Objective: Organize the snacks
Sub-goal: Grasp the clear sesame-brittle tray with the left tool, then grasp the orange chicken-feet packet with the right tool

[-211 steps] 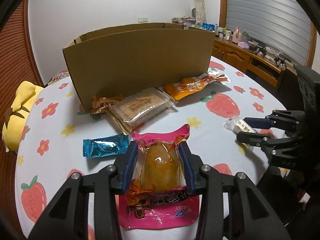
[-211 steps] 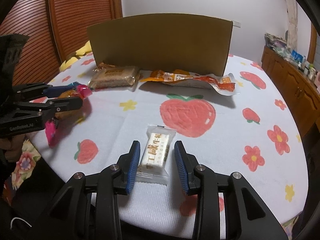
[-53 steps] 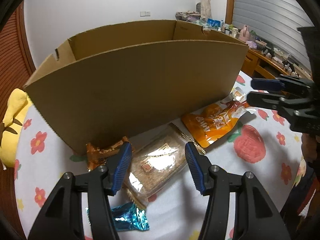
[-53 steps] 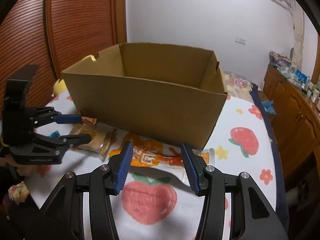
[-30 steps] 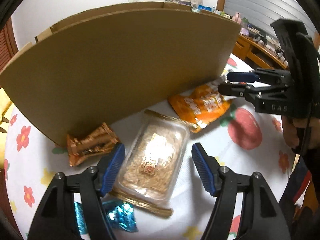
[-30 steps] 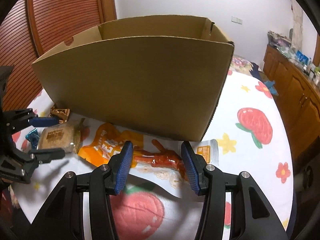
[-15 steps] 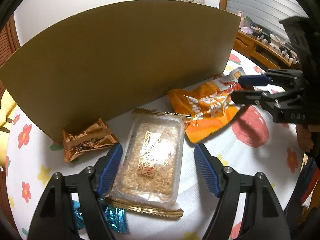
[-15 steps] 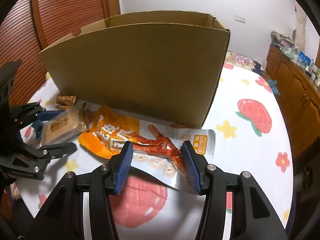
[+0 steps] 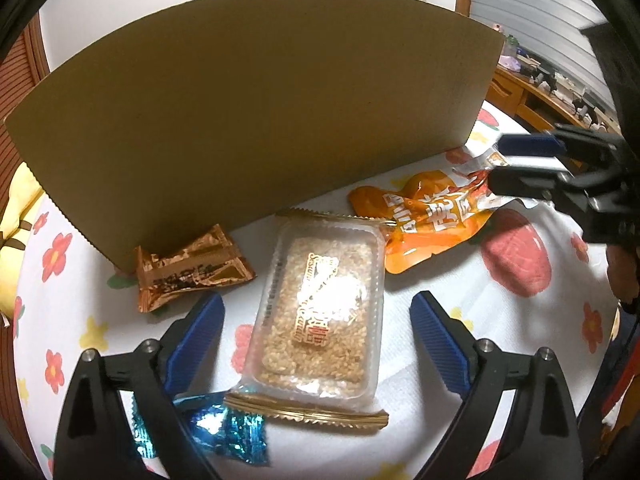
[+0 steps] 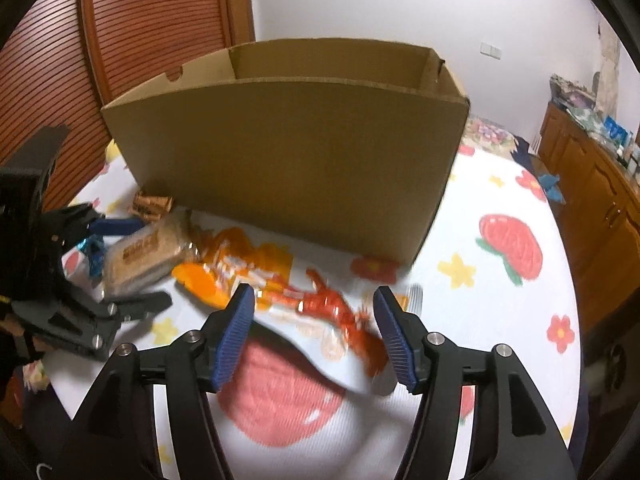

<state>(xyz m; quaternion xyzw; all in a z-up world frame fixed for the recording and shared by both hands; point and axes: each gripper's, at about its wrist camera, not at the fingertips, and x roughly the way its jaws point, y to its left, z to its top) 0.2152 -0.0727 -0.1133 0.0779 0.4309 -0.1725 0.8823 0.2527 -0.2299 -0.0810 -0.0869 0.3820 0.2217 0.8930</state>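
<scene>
- The cardboard box (image 9: 256, 120) is taken as the landmark: it stands open-topped on the flowered tablecloth (image 9: 440, 292), and four snacks are seen lying just in front of its near wall.
- The left gripper (image 9: 318, 320) is held over the sesame bar pack (image 9: 320, 312); its jaws are opening wide, the pack is framed between the blue pads, and no contact is seen on either side.
- The right gripper (image 10: 314, 320) is poised toward the box's right end, over the orange chicken-feet pouch (image 10: 304, 296); its jaws are opening too, at a middling width, with the pouch between them and not pinched.
- The brown foil wrapper (image 9: 188, 268) is found touching the box's base, to the left of the bar; the blue foil candy (image 9: 224, 432) lies farther out from the box, partly under the left finger.
- Risks, as judged: the blue candy could be dragged along if the left pads are closed low.
- The slick, flat pouch could slip or fold if only its edge is caught.
- The pouch's corner appears tucked against the bar pack, so one could be tugged when the other is lifted.
- The box could be nudged, being so close.
</scene>
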